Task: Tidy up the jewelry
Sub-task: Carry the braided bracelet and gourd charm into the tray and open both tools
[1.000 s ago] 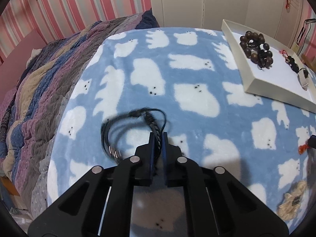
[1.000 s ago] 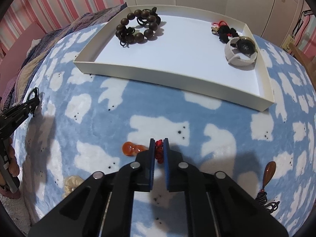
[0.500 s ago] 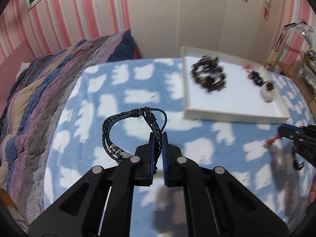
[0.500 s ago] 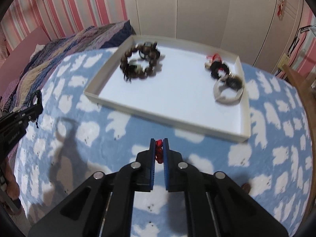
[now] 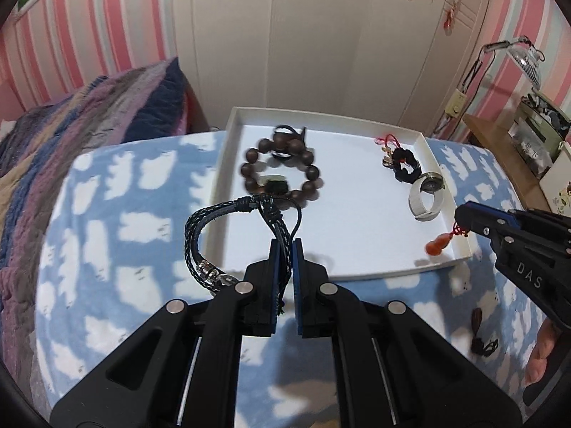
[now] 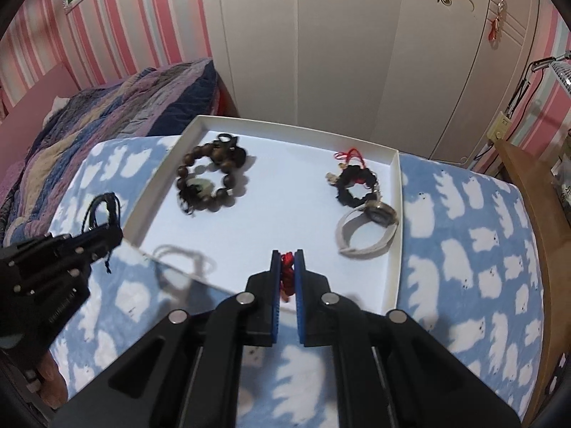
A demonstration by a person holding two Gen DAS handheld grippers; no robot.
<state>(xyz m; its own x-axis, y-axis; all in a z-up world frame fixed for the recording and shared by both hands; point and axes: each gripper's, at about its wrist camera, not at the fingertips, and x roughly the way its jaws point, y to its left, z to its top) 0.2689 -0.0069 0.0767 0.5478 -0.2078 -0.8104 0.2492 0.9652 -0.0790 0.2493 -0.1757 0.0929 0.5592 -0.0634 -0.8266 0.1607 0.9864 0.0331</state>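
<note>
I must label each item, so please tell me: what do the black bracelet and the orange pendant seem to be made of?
The black bracelet, held in the left gripper, looks like braided leather or cord with small metal beads. The orange pendant, hanging from the right gripper by a red knotted cord, appears glossy, perhaps agate, glass or resin.

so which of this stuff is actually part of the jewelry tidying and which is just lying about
Part of the job:
- white tray
- black braided bracelet in the left gripper
- orange gourd charm in the right gripper
- wooden bead bracelet, black charm and watch in the tray
- dark pendant on the blanket

Lying about:
- striped quilt
- wardrobe
- desk fan
</note>
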